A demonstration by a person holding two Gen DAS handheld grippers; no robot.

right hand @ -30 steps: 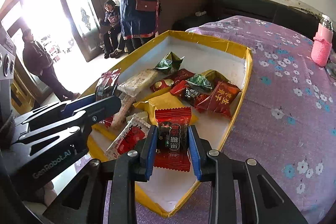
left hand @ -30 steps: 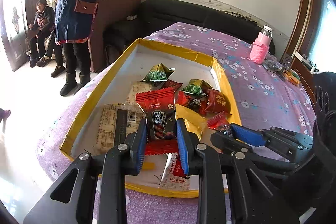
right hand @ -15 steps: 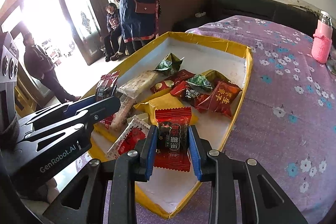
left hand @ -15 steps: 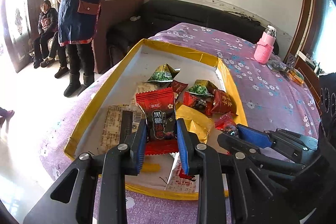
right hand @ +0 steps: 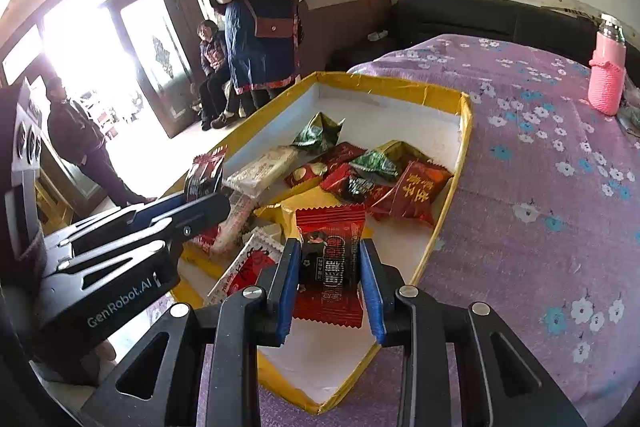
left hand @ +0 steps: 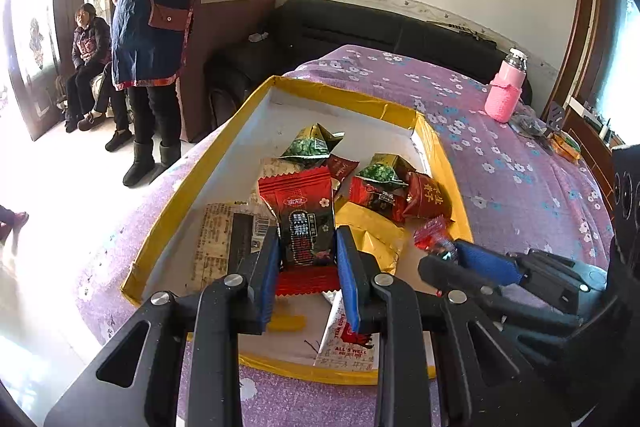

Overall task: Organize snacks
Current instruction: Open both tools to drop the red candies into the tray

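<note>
Mid-sort, both claws loaded: left gripper (left hand: 307,257) clamped on a red snack packet (left hand: 304,223), right gripper (right hand: 329,273) on its twin (right hand: 329,255) — both raised over the yellow-rimmed tray (left hand: 192,187) (other snacks heaped inside). Next, probably: lowering each onto a bare patch, then releasing.

Tray (left hand: 188,195) sits on table (left hand: 520,187) near its left edge. Snack packets piled in tray's near half; far half bare. Bottle (left hand: 505,89) stands far right on table, well apart from tray. Sofa (left hand: 360,31) behind table. Standing person (left hand: 156,27) left of tray, seated person (left hand: 86,59) further left.
</note>
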